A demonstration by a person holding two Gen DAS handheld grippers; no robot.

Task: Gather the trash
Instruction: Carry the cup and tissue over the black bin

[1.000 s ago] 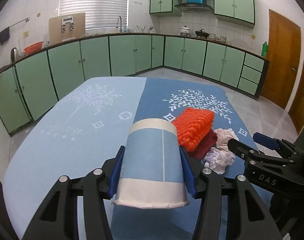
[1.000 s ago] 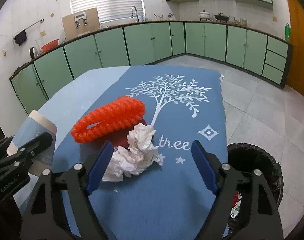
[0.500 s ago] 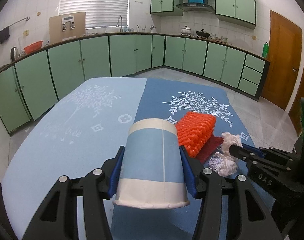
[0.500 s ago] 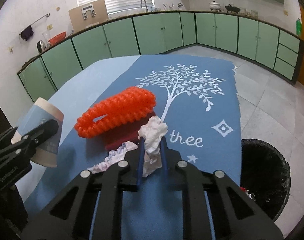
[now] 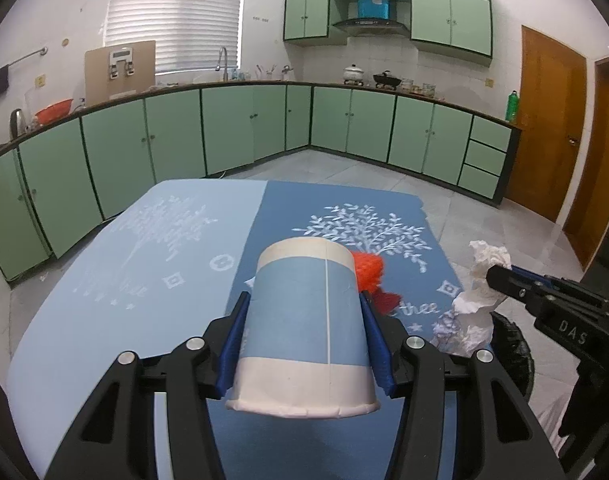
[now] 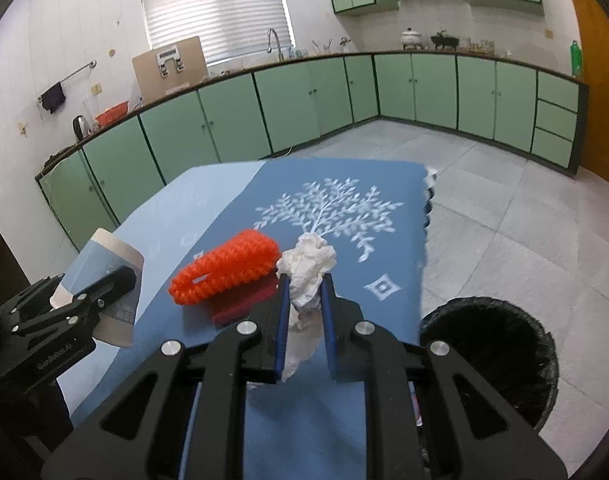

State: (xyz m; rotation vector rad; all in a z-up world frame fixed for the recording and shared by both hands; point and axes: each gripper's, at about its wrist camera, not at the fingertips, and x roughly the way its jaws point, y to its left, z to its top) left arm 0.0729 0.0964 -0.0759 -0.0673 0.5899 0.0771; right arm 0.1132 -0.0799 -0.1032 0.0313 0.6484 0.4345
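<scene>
My left gripper [image 5: 304, 312] is shut on a blue and white paper cup [image 5: 304, 328], held on its side above the table; the cup also shows in the right wrist view [image 6: 100, 256]. My right gripper [image 6: 304, 280] is shut on a crumpled white tissue [image 6: 308, 268] and holds it lifted above the table's right part. The tissue also shows in the left wrist view [image 5: 480, 300], with a second crumpled piece [image 5: 444, 328] below it. A black-lined trash bin [image 6: 492, 344] stands on the floor to the right of the table.
An orange knitted item [image 6: 224, 268] lies on a dark red piece [image 6: 244, 304] in the middle of the blue tablecloth [image 6: 344, 200]. Green kitchen cabinets [image 6: 304, 104] run along the walls. A wooden door [image 5: 552, 120] is at the right.
My right gripper closed on the tissue and lifted it off the table, toward the right edge. My left gripper kept hold of the cup and rose a little.
</scene>
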